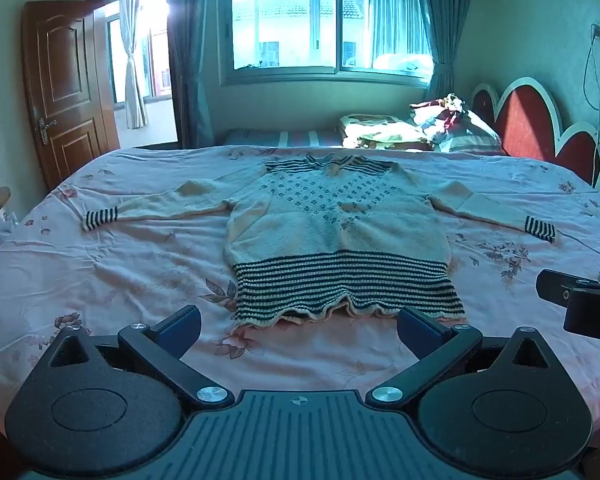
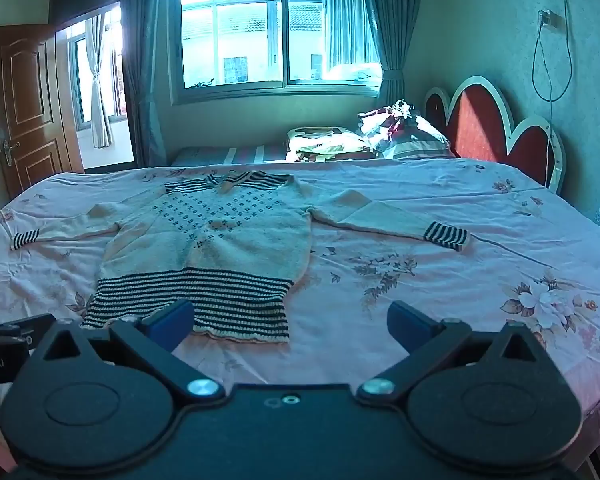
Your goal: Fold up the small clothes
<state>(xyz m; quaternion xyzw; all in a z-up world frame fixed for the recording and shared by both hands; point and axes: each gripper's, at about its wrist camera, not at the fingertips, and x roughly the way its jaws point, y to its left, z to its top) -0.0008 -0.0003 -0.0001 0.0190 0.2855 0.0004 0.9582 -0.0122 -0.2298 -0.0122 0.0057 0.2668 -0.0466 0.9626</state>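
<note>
Nearby, bedding (image 2: 332, 142) beyond sweater (image 2: 208, 240)

Cream sweater (image 1: 332, 216) with dark stripes; seemingly pink floral sheet (image 1: 120, 264).

place: home bedroom | signs: bed (image 1: 100, 264) with floral sheet, red headboard (image 1: 528, 124), pillows (image 1: 456, 128), curtained window (image 1: 324, 24), wooden door (image 1: 64, 88)

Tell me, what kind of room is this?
It looks like a bedroom in a home. A sweater lies spread flat on a big bed with a flowery pink sheet. A red headboard stands at one end, with pillows and bedding piled beside it, and a curtained window is behind.
</note>
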